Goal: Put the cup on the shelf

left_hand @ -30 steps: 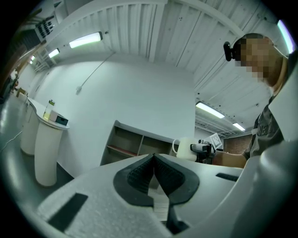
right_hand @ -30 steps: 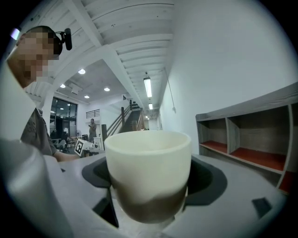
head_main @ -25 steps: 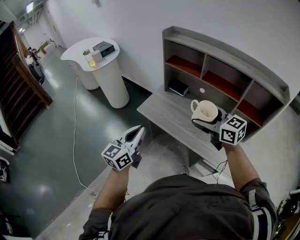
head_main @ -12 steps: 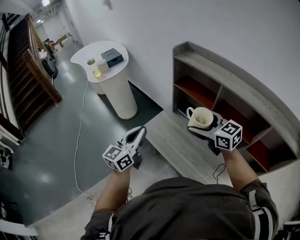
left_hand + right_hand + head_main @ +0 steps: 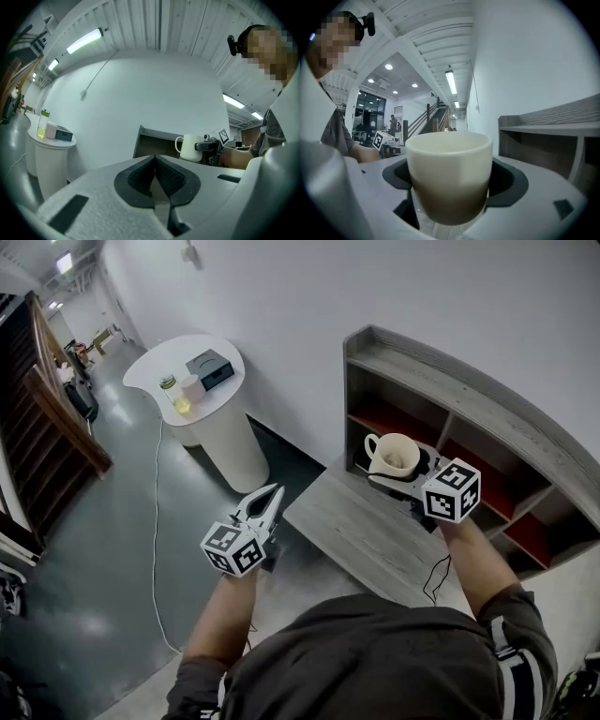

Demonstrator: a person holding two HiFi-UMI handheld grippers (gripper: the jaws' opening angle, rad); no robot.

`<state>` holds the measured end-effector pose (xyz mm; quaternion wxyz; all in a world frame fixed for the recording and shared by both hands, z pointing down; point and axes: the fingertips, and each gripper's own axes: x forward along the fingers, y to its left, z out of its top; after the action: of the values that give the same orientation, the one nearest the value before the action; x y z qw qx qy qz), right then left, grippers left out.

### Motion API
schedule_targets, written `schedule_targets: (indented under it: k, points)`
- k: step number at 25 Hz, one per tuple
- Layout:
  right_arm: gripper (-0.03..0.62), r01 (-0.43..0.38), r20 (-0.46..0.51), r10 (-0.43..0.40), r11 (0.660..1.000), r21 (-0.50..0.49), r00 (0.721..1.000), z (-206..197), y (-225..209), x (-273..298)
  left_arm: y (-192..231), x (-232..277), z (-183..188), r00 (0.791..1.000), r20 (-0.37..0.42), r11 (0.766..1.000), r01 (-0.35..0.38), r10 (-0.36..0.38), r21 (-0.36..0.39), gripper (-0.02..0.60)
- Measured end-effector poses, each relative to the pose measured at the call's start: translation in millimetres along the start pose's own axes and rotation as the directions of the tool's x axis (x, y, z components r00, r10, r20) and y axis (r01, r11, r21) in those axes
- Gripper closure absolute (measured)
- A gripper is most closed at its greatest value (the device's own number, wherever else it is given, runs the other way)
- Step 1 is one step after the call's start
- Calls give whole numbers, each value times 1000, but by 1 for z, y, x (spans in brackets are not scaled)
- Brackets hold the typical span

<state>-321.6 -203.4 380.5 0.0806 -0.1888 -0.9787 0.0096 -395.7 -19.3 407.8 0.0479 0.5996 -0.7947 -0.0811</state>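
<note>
A white pedestal table [image 5: 150,369] is seen standing on a glossy dark floor [image 5: 84,559], close to a white wall [image 5: 281,306]. On its top, a jar of yellowish liquid [image 5: 176,397], a small pale container [image 5: 191,387] just beside it and a dark grey box [image 5: 208,367] are grouped near one edge. A white cable [image 5: 155,521] is trailed across the floor from the table's foot. A wooden stair railing [image 5: 56,399] is visible to the left, and a grey wood-grain desk [image 5: 361,531] is set against the wall.
</note>
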Motion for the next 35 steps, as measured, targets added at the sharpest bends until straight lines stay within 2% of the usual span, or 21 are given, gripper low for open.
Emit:
schedule_targets:
  k: [4, 8, 11, 13, 15, 19, 22, 27, 29, 32, 35]
  points:
    - [160, 90, 21, -89, 996, -22, 996, 24, -13, -13, -1, 29, 16, 997, 2, 997, 79, -79, 25, 575]
    - [160, 211, 49, -209, 977, -43, 977, 51, -36, -54, -29, 77, 32, 980, 3, 979, 198, -199, 42, 575]
    - [160, 318, 74, -314, 947, -52, 946, 71, -59, -101, -62, 119, 46, 957, 13, 956, 288, -289, 54, 575]
    - [161, 403, 94, -397, 914, -55, 913, 83, -72, -146, -95, 146, 53, 934, 16, 933, 355, -356, 60, 575]
    - [161, 505, 109, -497, 862, -53, 861, 91, -83, -201, -135, 175, 58, 898, 12, 896, 439, -441, 63, 575]
    - [160, 675, 109, -668, 737, -42, 736, 98, -109, -289, -196, 227, 61, 809, -3, 808, 587, -587, 55, 575]
    - [160, 760, 98, -755, 648, -36, 648, 97, -124, -347, -235, 252, 62, 753, -4, 753, 657, -658, 41, 575]
    - [161, 888, 61, -885, 460, -20, 461, 86, -126, -469, -327, 275, 54, 638, -19, 637, 770, -770, 45, 575]
    - [161, 918, 40, -917, 397, -19, 397, 80, -128, -505, -353, 281, 49, 602, -26, 601, 798, -798, 42, 575]
    - [160, 943, 10, -943, 332, -14, 332, 71, -135, -540, -379, 287, 43, 564, -29, 563, 826, -826, 29, 575]
    - [160, 958, -24, -958, 286, -11, 285, 59, -145, -562, -397, 291, 37, 534, -28, 534, 845, -845, 13, 575]
